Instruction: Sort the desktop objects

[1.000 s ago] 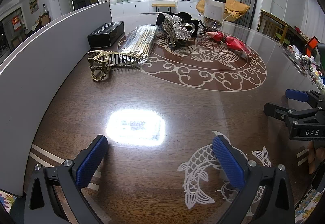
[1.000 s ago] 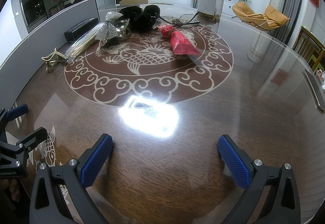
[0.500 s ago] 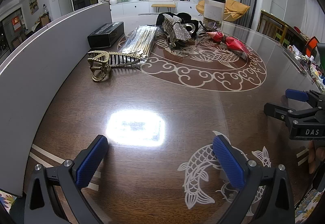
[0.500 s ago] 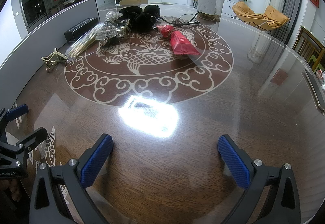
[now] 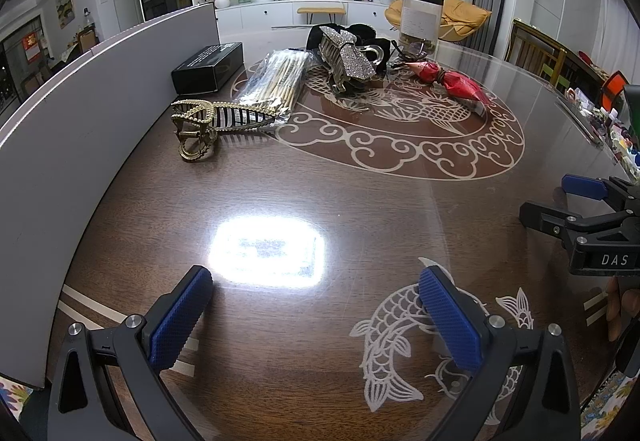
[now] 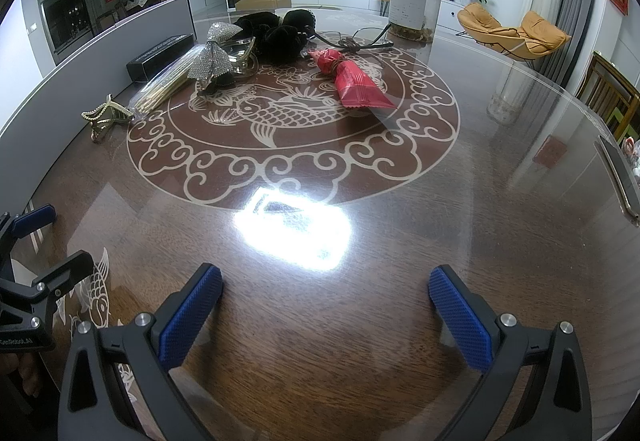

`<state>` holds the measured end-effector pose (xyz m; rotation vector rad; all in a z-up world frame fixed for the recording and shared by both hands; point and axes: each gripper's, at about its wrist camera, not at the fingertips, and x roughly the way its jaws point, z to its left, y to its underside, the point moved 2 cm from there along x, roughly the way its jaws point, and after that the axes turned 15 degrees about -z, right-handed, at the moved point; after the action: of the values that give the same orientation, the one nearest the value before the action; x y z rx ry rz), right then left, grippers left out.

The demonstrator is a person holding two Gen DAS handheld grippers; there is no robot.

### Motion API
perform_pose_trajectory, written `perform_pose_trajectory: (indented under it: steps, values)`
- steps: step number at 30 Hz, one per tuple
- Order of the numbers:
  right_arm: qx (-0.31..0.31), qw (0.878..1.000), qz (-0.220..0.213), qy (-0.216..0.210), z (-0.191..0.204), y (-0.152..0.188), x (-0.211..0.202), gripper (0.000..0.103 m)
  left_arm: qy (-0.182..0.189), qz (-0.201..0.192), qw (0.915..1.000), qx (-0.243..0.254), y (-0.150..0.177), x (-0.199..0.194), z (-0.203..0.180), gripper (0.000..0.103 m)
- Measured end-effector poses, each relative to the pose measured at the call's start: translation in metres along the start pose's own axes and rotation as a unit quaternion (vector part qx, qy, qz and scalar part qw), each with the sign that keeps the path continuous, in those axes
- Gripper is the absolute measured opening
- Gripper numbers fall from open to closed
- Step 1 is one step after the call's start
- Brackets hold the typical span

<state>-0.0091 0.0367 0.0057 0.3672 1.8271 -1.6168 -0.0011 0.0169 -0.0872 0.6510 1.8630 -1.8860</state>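
Left wrist view shows my left gripper (image 5: 316, 307) spread wide with nothing in it, its blue pads (image 5: 178, 317) bumpy like tiny dots. My right gripper (image 6: 326, 315) is spread wide too, holding nothing. Both hang over the shiny brown table (image 6: 400, 281) with its white fish drawing. Far ahead lie a gold hair claw (image 5: 204, 127) with curvy teeth, a crinkly red wrapper (image 6: 358, 85), a sparkly silver bow (image 6: 212, 57) and a long black box (image 5: 208, 67).
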Motion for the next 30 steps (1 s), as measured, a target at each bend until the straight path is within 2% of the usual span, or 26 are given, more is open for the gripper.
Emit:
perform_pose_trajectory:
  steps: [17,21,26,30]
  values:
    - [0.000,1.000,0.000,0.000,0.000,0.000,0.000,0.103,0.005,0.002,1.0000,0.003,0.000,-0.001,0.000,0.103]
    - [-0.010,1.000,0.019,-0.012,-0.002,-0.003,0.003,0.103,0.005,0.001,1.0000,0.003,0.000,0.000,0.000,0.103]
    - [-0.005,0.999,0.027,-0.016,-0.021,-0.023,0.022,0.103,0.008,-0.003,0.9999,0.006,0.000,-0.001,0.000,0.103]
    - [-0.020,0.999,0.010,-0.038,-0.027,-0.061,0.045,0.103,0.009,-0.006,0.9999,0.006,0.001,0.000,0.001,0.103]
